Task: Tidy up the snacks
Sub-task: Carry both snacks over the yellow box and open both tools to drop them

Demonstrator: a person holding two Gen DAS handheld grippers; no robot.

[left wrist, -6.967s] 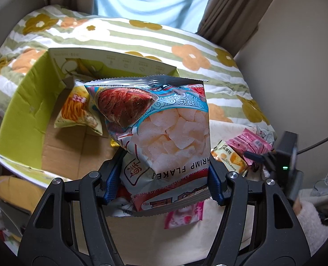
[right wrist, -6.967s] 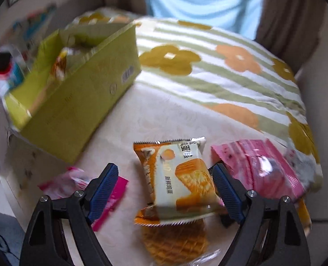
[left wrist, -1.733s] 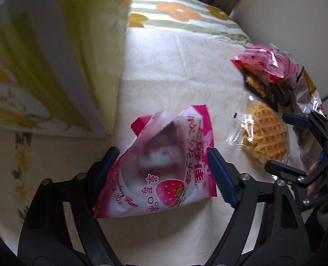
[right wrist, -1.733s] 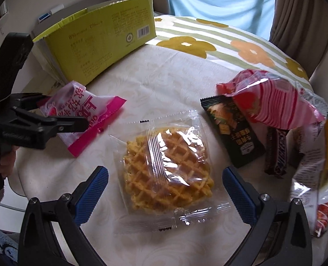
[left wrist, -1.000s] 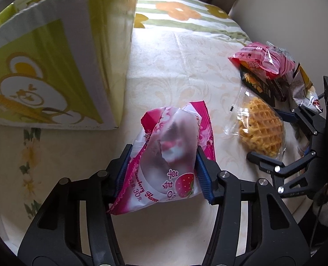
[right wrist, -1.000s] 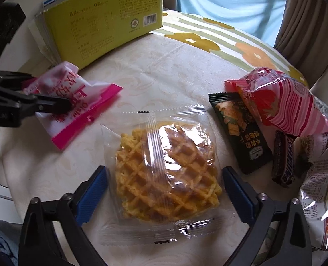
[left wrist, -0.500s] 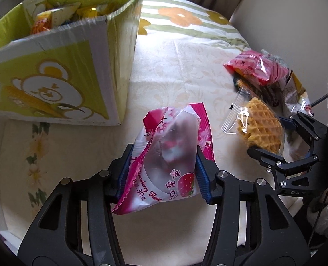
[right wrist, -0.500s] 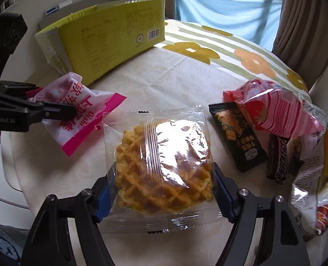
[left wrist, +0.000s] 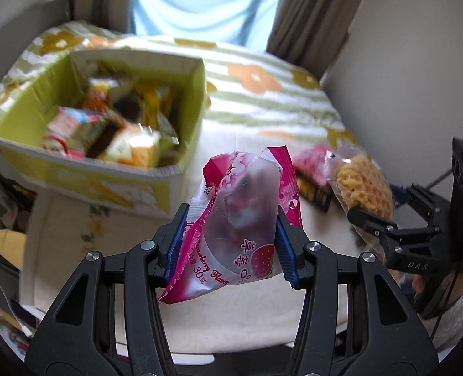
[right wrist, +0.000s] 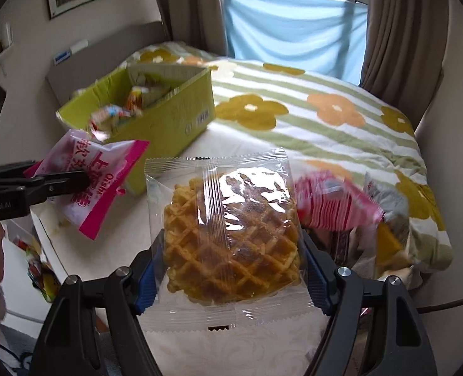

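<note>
Now both packets hang above the table [left wrist: 250, 319]: left gripper [left wrist: 230, 244] pinching the strawberry packet [left wrist: 241, 219], right gripper [right wrist: 231, 269] clamping the waffle [right wrist: 231, 238]. Carry each over the green box [left wrist: 187, 144], at ten o'clock, before letting go.

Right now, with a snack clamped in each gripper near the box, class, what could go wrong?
1. The waffle is pinched at its edges by the right gripper; it may crack.
2. The pink packet in the left gripper is a slick, puffy wrapper; it might slip.
3. The box already looks crowded, so a snack may slide out.
</note>
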